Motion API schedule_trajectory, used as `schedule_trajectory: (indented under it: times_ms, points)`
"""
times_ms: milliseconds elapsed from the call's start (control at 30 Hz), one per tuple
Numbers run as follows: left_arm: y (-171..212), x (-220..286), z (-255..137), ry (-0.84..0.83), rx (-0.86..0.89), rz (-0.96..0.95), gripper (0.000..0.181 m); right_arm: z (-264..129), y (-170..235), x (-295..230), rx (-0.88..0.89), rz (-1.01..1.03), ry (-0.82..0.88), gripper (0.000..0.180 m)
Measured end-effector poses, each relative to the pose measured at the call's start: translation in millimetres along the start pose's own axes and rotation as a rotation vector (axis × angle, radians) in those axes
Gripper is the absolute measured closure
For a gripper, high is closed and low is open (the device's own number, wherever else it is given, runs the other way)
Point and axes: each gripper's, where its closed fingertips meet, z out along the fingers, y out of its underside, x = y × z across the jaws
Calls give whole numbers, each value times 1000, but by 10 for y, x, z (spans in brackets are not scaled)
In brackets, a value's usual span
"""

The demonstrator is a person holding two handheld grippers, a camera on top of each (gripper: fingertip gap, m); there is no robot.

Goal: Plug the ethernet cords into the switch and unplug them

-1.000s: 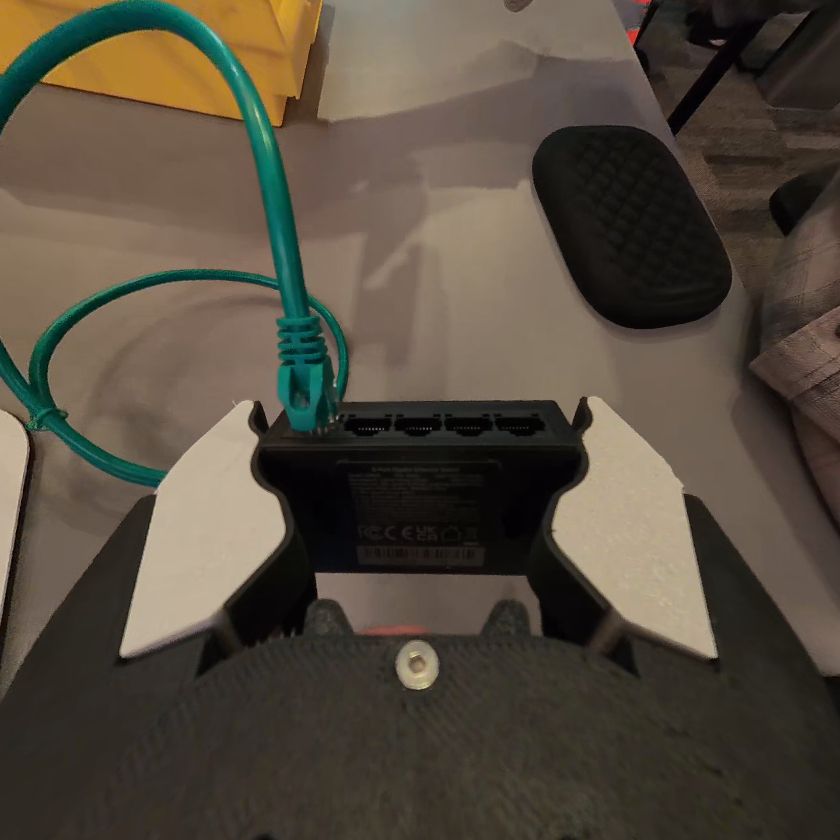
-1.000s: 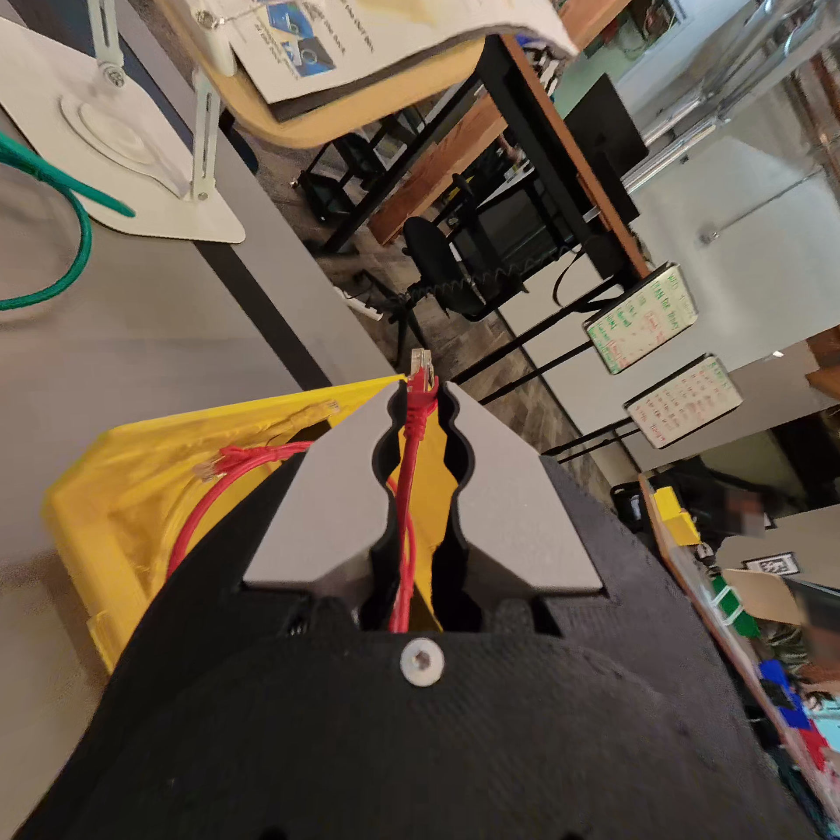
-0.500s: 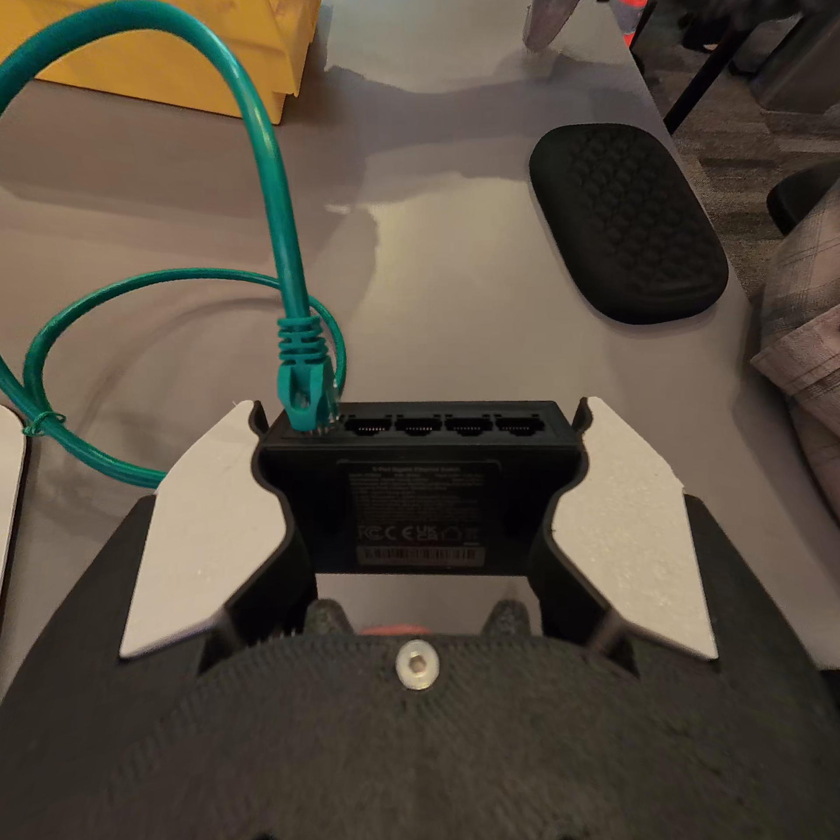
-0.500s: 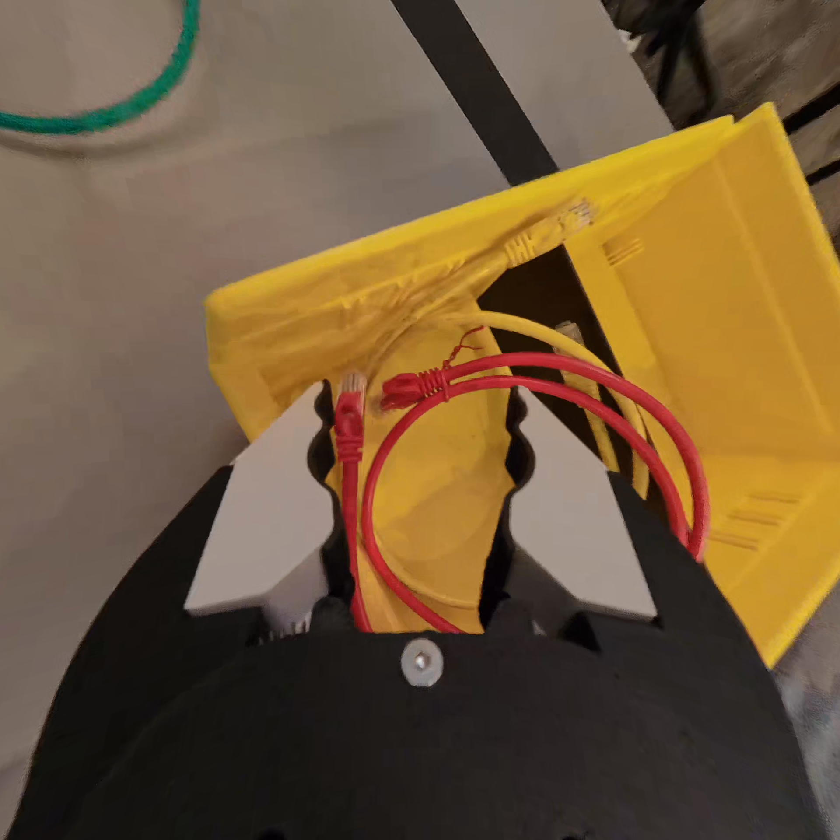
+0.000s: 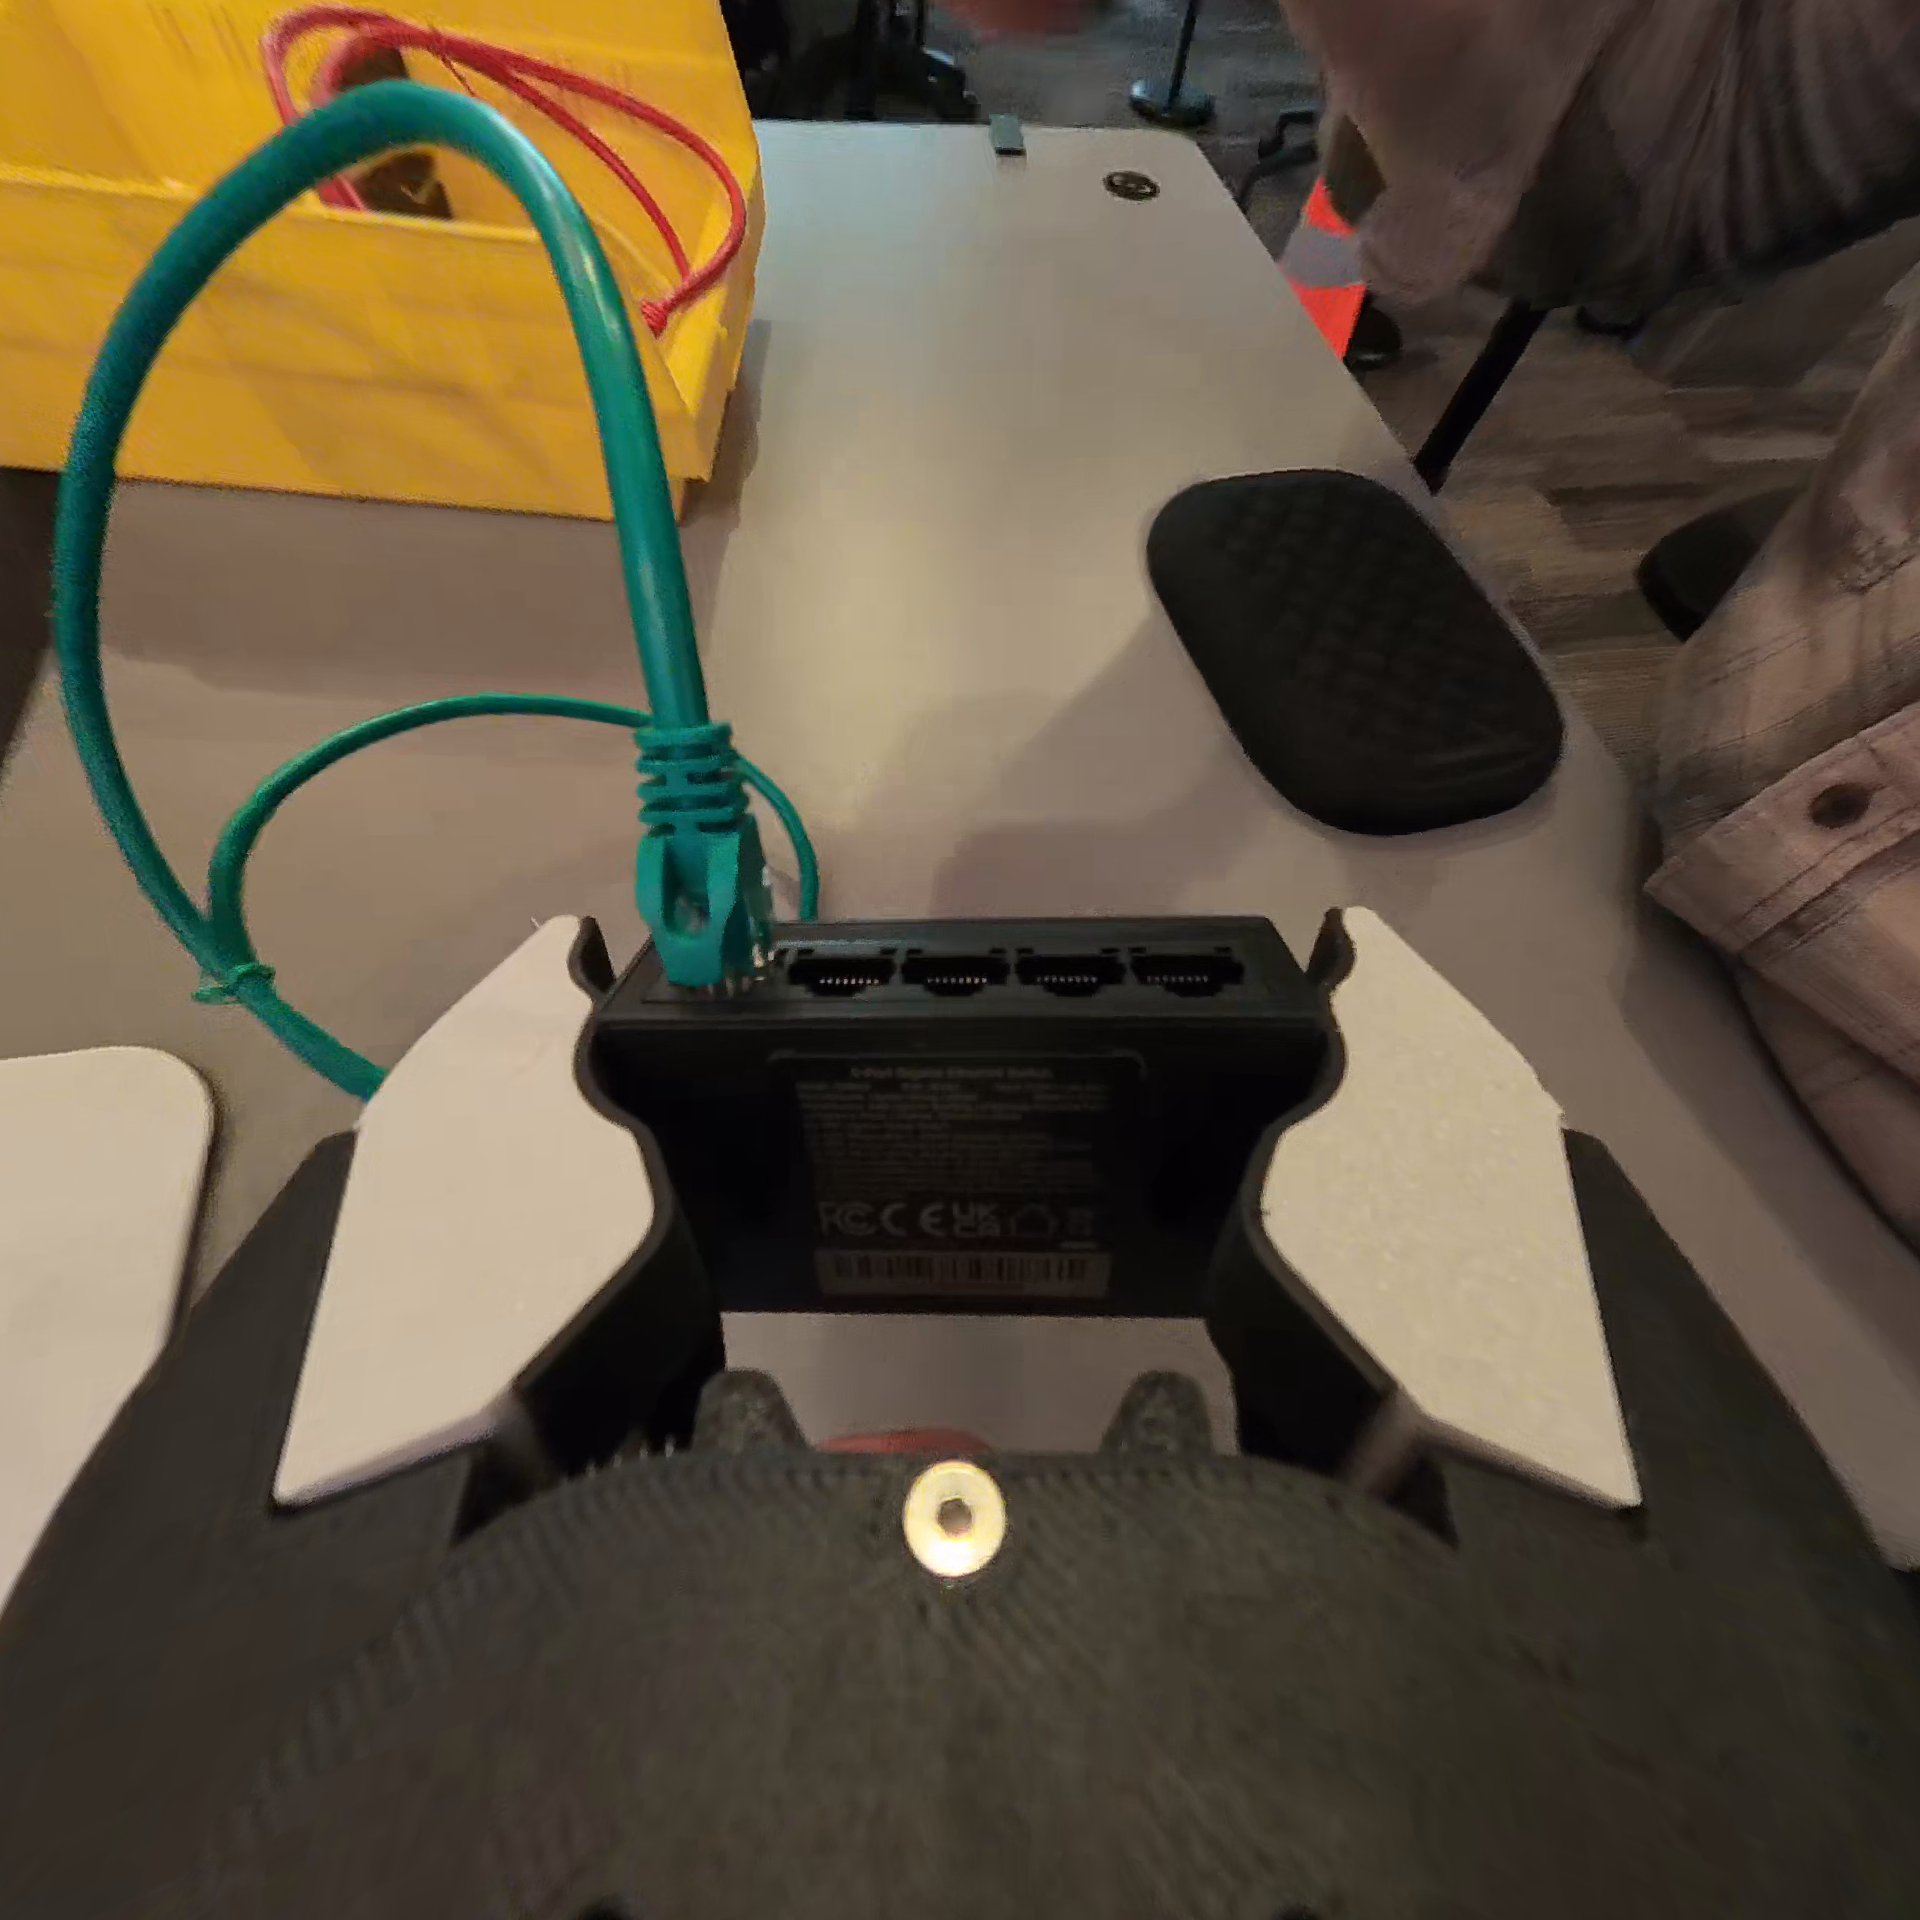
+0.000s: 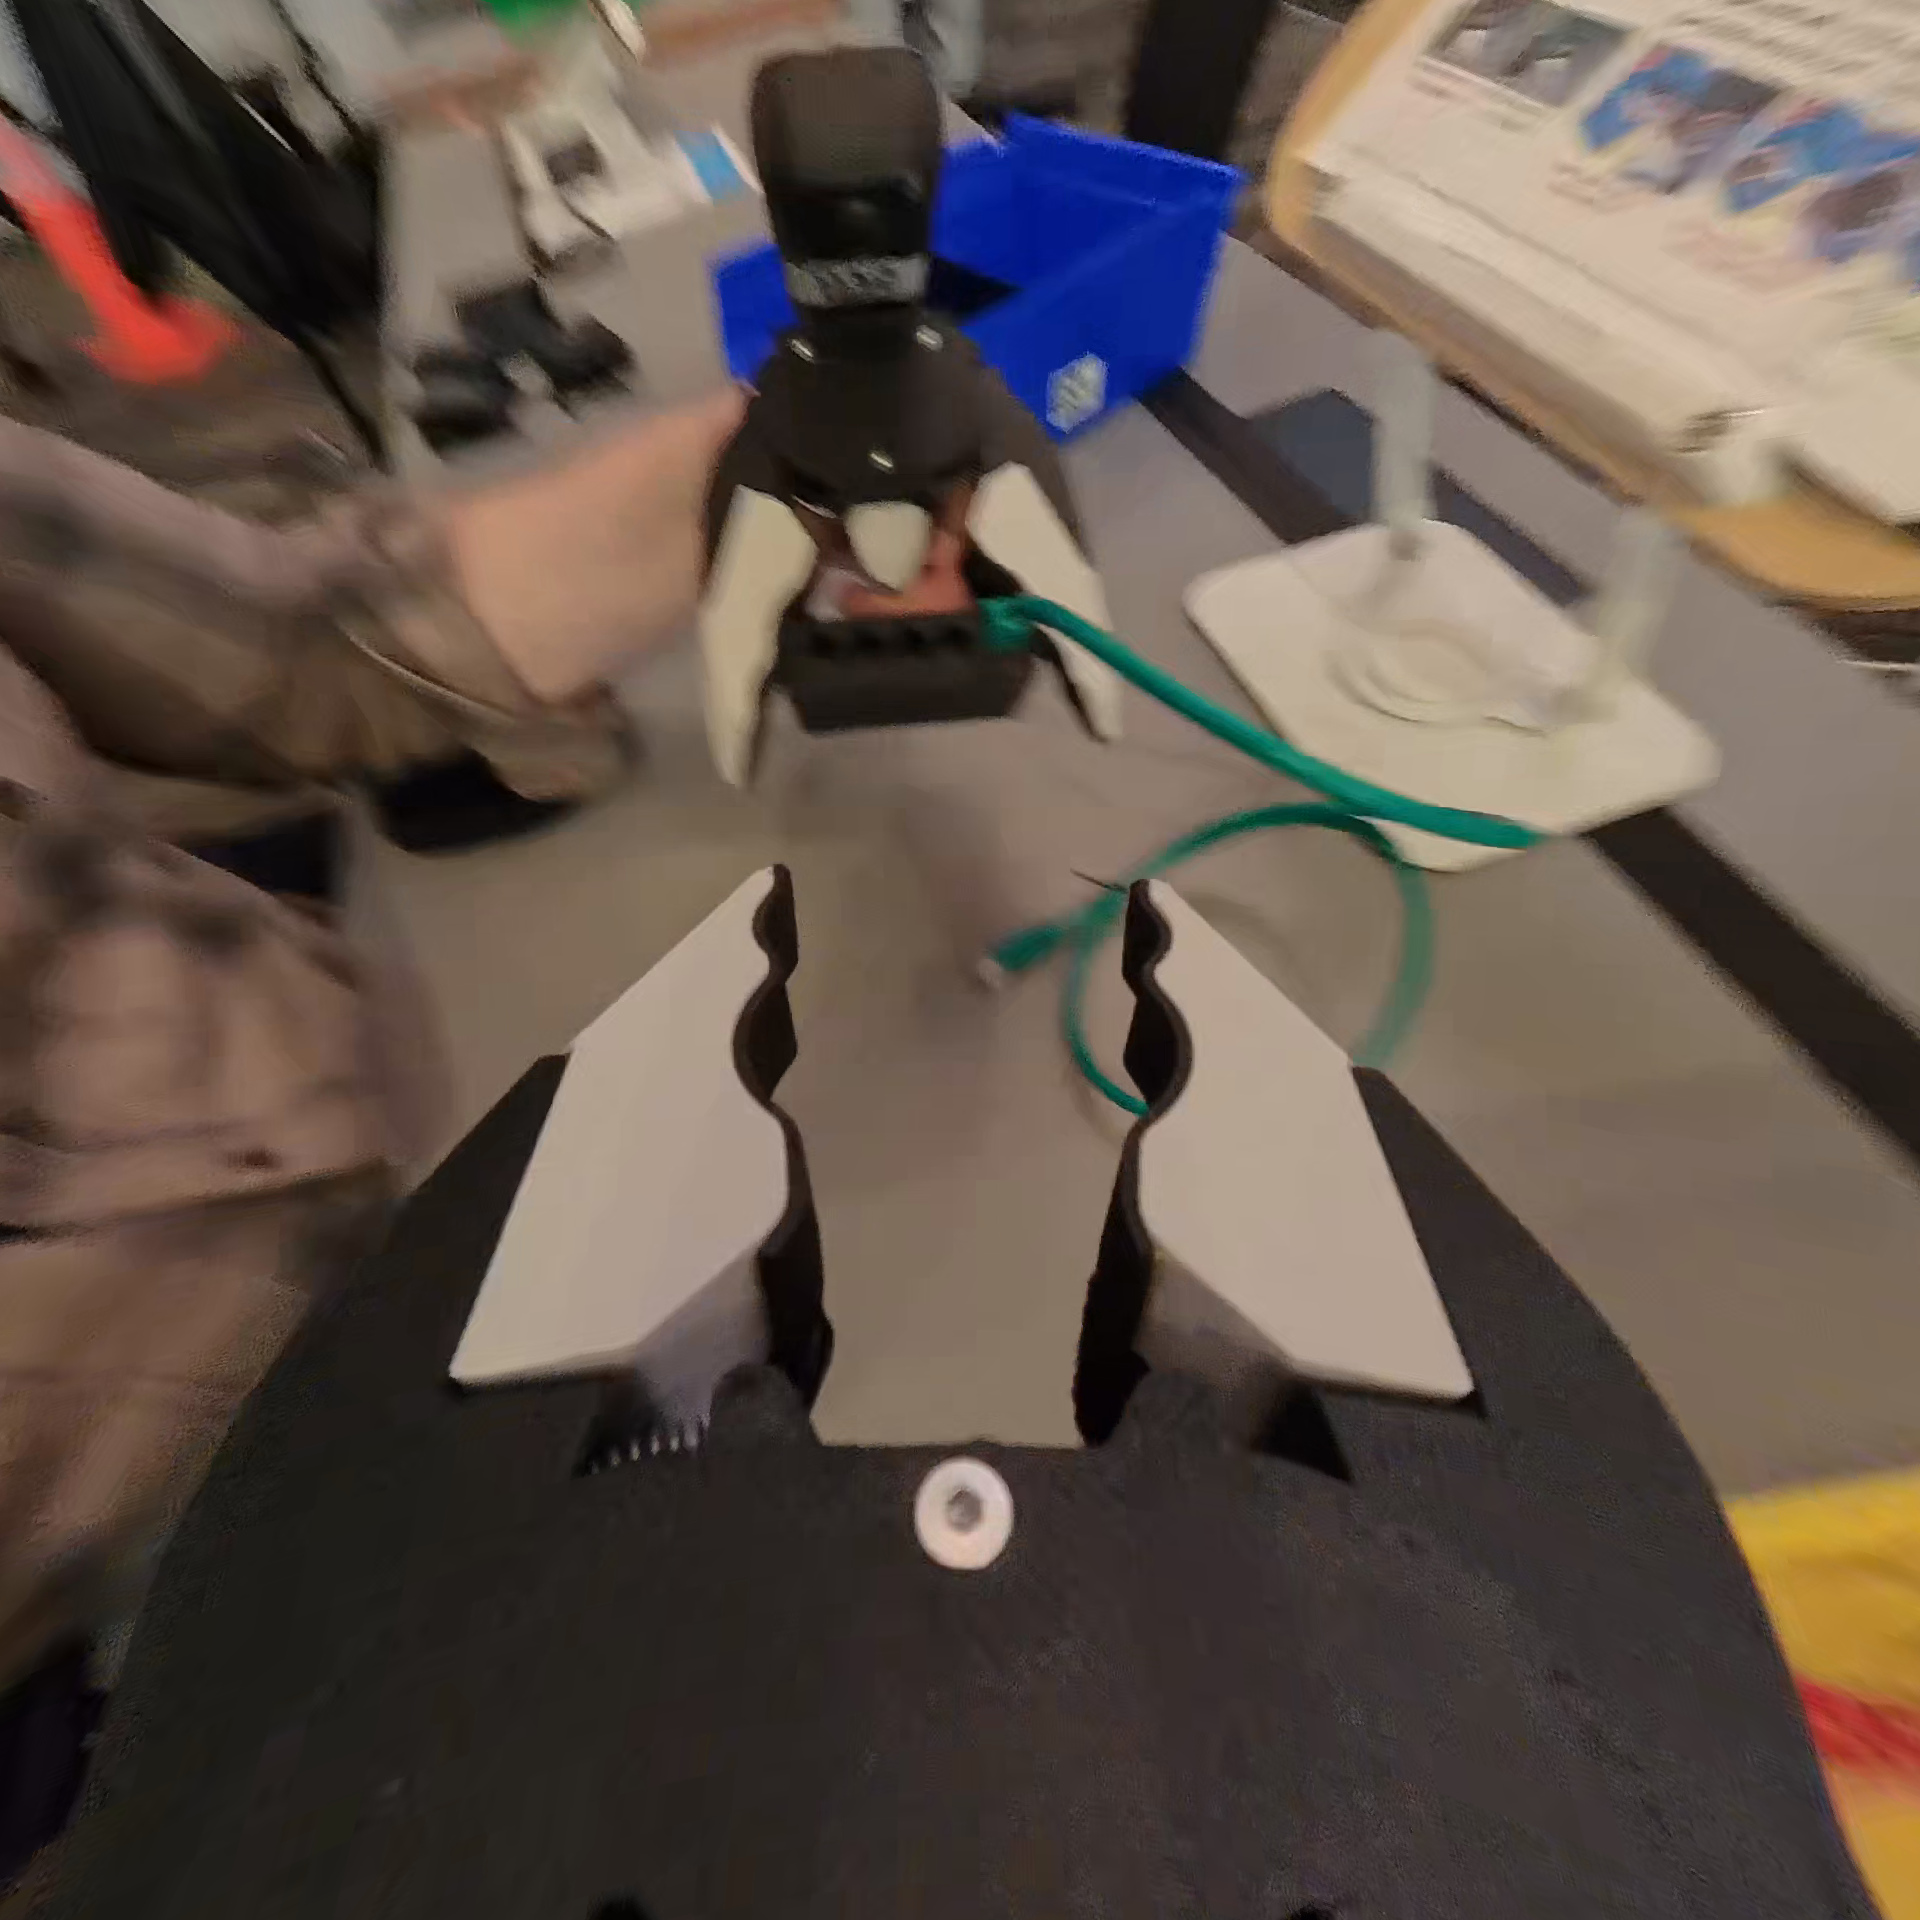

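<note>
Grey table (image 5: 987, 499), bearing all items below. Yellow bin (image 5: 343, 343) at the far left corner in the left wrist view, with a red cord (image 5: 665, 135) looped inside it and over its rim. White stand base (image 6: 1455, 665) to the side, in the right wrist view, carrying a board with printed sheets overhead. Blue bin (image 6: 1101, 281) beyond it, blurred. Black pad (image 5: 1351, 644), oval and textured, lying near the table's right edge. Left gripper (image 5: 956, 935), fingers spread wide and clamped on the two ends of the switch (image 5: 951, 1122), which is held label side up with its port row facing away. Right gripper (image 6: 961, 894), fingers parted about midway with nothing between them, pointed toward the switch from across the table. Green cord (image 5: 623, 416), one plug seated in the leftmost port, arching up and coiling on the table; its free plug lies just beyond the right gripper's tips. Four ports open.
</note>
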Motion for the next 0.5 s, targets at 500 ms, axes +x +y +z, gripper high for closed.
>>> schedule_trajectory:
  times_ms: [500]
  points:
    - [-170, -396, 191, -490, -281, 226, 58, 903, -383, 196, 431, 460, -59, 150]
